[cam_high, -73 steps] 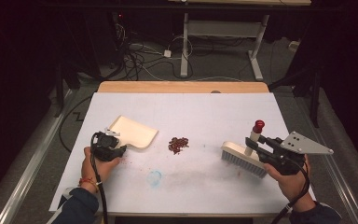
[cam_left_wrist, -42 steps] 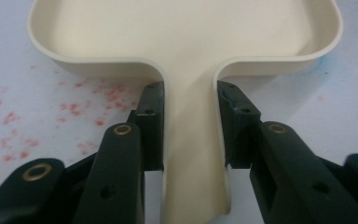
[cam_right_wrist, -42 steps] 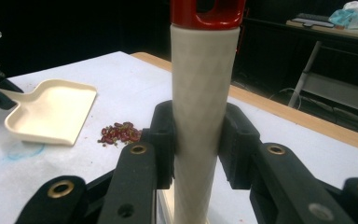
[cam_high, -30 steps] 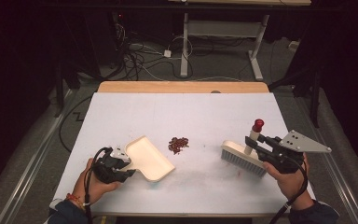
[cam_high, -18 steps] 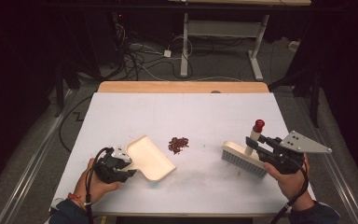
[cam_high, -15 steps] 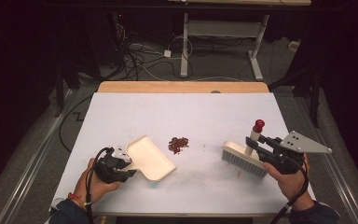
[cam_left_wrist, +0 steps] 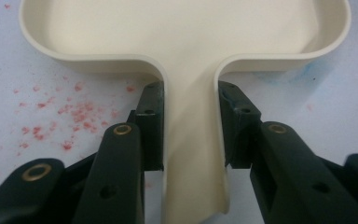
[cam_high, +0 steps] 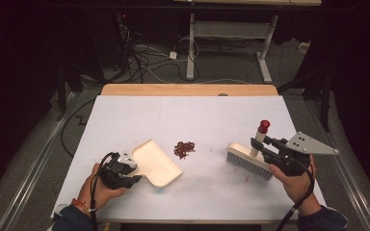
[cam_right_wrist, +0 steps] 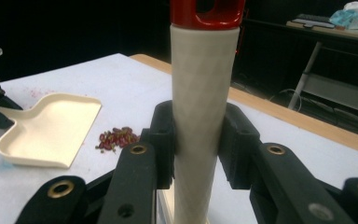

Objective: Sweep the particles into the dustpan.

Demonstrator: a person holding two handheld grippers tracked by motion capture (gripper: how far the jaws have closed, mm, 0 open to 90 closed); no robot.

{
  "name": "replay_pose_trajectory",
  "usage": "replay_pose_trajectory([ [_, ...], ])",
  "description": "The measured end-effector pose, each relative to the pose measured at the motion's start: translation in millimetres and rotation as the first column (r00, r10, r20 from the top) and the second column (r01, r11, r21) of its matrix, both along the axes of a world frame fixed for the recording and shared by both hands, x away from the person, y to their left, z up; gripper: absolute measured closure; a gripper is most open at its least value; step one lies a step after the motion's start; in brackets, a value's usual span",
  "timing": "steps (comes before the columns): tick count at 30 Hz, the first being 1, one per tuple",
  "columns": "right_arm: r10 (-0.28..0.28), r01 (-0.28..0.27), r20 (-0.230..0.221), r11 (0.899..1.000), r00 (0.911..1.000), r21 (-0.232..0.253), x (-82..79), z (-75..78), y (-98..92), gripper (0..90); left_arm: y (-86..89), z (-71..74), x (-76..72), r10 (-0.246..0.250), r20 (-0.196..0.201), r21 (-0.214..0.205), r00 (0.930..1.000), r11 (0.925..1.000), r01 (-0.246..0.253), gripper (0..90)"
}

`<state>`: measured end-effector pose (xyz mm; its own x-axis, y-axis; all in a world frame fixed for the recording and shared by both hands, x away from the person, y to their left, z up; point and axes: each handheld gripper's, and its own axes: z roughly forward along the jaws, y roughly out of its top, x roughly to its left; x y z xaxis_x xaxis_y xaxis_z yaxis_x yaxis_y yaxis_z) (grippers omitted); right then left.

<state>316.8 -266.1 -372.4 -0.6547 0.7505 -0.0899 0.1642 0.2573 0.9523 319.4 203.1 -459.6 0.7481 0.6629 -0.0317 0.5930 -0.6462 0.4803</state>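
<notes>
Now my left gripper (cam_high: 134, 169) clamps the dustpan (cam_high: 156, 163) handle, my right gripper (cam_high: 262, 143) the brush (cam_high: 247, 160) handle; I should press the pan's lip flat beside the beans (cam_high: 184, 148) and sweep slowly.

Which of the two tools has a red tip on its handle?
The brush in the right gripper; its upright handle ends in red. The dustpan is all cream.
</notes>
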Motion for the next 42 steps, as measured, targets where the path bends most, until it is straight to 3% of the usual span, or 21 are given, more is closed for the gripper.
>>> replay_pose_trajectory([
  [8, 0.004, -0.004, 0.017, 1.0, 0.9998, 0.011, 27.1, 6.8, 30.1, 69.5, -3.3, -3.0, 0.1, 0.002, -0.002, 0.006, 1.0, 1.0, -0.002, 64.2],
  [16, -0.032, 0.032, 0.037, 0.999, 0.9988, 0.001, 73.5, 9.8, 78.8, 69.6, -7.2, -3.9, 0.0, 0.005, -0.002, 0.012, 1.0, 0.9999, -0.005, 64.2],
  [22, -0.082, 0.082, 0.036, 0.997, 0.996, 0.002, 100.4, 1.9, 112.5, 69.5, -9.7, -3.3, 0.3, 0.008, -0.004, 0.008, 1.0, 0.9999, -0.008, 64.2],
  [28, -0.082, 0.082, 0.01, 0.997, 0.9966, 0.005, 119.4, -14.4, 138.1, 69.6, -13.6, -4.6, 1.4, 0.016, -0.002, 0.004, 0.9999, 0.9999, -0.016, 64.2],
  [34, -0.048, 0.048, 0.0, 0.999, 0.9989, 0.008, 119.4, -19.8, 150.8, 69.6, -16.7, -6.8, 2.4, 0.026, -0.006, 0.0, 0.9996, 0.9997, -0.026, 64.1],
  [42, 0.029, -0.028, -0.022, 0.999, 0.9993, 0.034, 96.3, -23.9, 164.3, 69.2, -26.4, -7.5, 4.5, 0.04, 0.0, 0.005, 0.9992, 0.9992, -0.04, 64.1],
])
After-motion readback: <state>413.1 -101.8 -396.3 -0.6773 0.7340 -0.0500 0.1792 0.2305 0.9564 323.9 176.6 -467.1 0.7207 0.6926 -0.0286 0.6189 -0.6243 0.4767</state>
